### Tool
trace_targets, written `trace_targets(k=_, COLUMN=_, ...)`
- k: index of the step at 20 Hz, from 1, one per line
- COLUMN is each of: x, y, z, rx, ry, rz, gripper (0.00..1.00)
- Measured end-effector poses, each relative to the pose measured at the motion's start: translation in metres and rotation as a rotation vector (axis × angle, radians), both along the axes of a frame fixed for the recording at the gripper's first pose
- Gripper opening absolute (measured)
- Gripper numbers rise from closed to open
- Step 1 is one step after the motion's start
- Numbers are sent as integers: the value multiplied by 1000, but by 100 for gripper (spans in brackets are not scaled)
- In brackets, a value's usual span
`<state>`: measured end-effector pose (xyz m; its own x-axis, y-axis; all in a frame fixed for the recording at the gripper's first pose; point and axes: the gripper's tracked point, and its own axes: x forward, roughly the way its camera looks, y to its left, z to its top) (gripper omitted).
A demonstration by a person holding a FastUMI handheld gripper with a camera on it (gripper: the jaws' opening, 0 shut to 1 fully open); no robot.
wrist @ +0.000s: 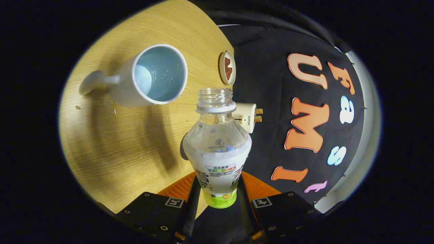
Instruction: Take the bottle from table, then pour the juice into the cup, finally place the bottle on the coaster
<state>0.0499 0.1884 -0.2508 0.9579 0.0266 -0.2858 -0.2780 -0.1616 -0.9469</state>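
The cup (149, 76), left of and beyond the fingers, shows droplets inside, so pouring looks done or nearly so. The hand-held gripper (218, 198) clamps the uncapped bottle (217, 149) between its 2 fingers, lifted over the tabletop's (112, 149) edge. Placing it on the coaster (227, 67), beyond the bottle, remains. Wood-grain tabletop; a plug adapter (249, 117) lies just right of the bottle.

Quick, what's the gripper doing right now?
Gripper: shut on the bottle, one finger pressing each side, holding it beside the cup.
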Motion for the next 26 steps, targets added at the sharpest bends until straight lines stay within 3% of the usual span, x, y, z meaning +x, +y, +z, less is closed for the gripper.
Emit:
trace_targets(k=14, x=8, y=11, z=1, rx=-172, ry=0, rz=83, gripper=58)
trace_targets(k=26, x=13, y=15, z=6, rx=-244, ry=-2, rz=133, gripper=58)
